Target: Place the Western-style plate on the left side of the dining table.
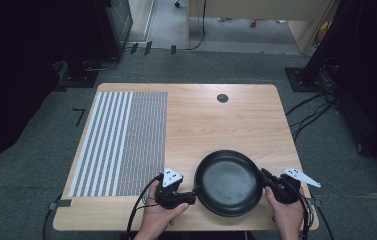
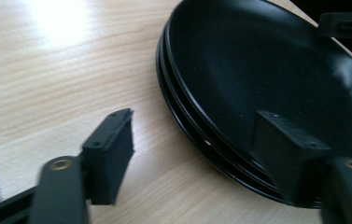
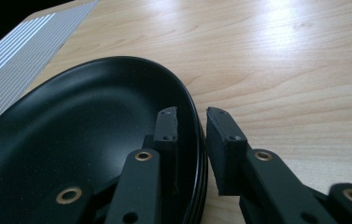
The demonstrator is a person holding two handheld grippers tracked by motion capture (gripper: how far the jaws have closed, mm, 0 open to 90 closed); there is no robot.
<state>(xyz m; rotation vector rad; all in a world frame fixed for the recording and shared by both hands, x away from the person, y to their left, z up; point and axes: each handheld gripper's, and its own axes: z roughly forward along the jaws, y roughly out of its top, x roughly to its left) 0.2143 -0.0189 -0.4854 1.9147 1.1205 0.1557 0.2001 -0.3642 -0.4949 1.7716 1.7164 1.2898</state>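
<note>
A stack of black plates (image 1: pixel 228 182) sits near the front edge of the wooden table (image 1: pixel 216 125). My left gripper (image 1: pixel 194 192) is at the stack's left rim. In the left gripper view the left gripper (image 2: pixel 194 126) is open, one jaw inside the top plate (image 2: pixel 257 60) and the other out over the wood, apart from the rim. My right gripper (image 1: pixel 265 176) is at the right rim. In the right gripper view the right gripper (image 3: pixel 192 114) has one jaw inside the top plate (image 3: pixel 80 126) and one outside, pinching the stacked rims.
A striped and dotted grey mat (image 1: pixel 121 142) covers the table's left part. A round black cable hole (image 1: pixel 222 98) lies near the far edge. Bare wood stretches behind the plates. Cables trail from both grippers over the front edge.
</note>
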